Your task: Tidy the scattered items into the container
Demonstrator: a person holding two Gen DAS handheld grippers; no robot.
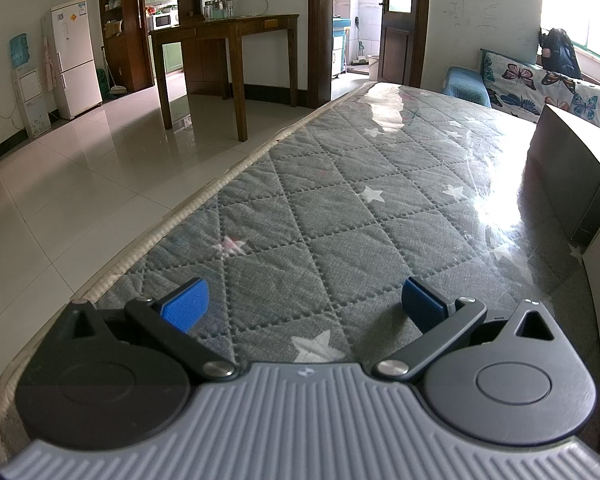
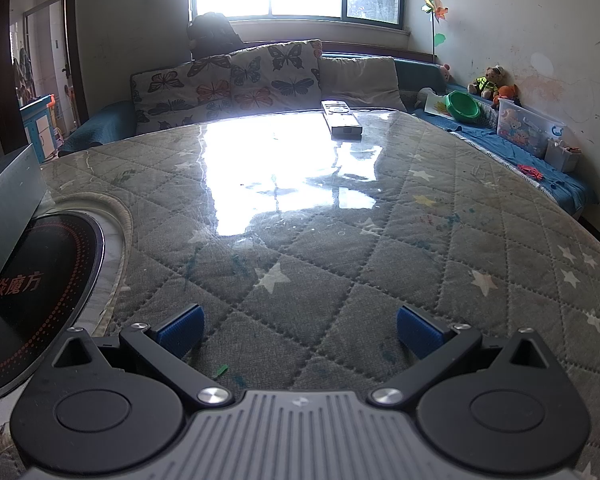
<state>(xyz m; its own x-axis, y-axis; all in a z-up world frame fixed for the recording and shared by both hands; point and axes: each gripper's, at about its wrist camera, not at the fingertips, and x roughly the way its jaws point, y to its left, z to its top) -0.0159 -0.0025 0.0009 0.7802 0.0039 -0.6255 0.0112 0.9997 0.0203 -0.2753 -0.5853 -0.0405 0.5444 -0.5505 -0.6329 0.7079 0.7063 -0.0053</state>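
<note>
A grey remote control lies on the far side of the quilted, plastic-covered table, near the sofa. My right gripper hovers low over the near part of the table, open, with nothing between its blue pads. A dark box-like container stands at the right edge of the left wrist view; the same grey box shows at the left of the right wrist view. My left gripper is open over the bare quilted cover, holding nothing.
A black induction hob is set into the table at the left of the right wrist view. A sofa with butterfly cushions runs behind the table. Toys and a clear bin sit on the bench to the right. Tiled floor lies left of the table.
</note>
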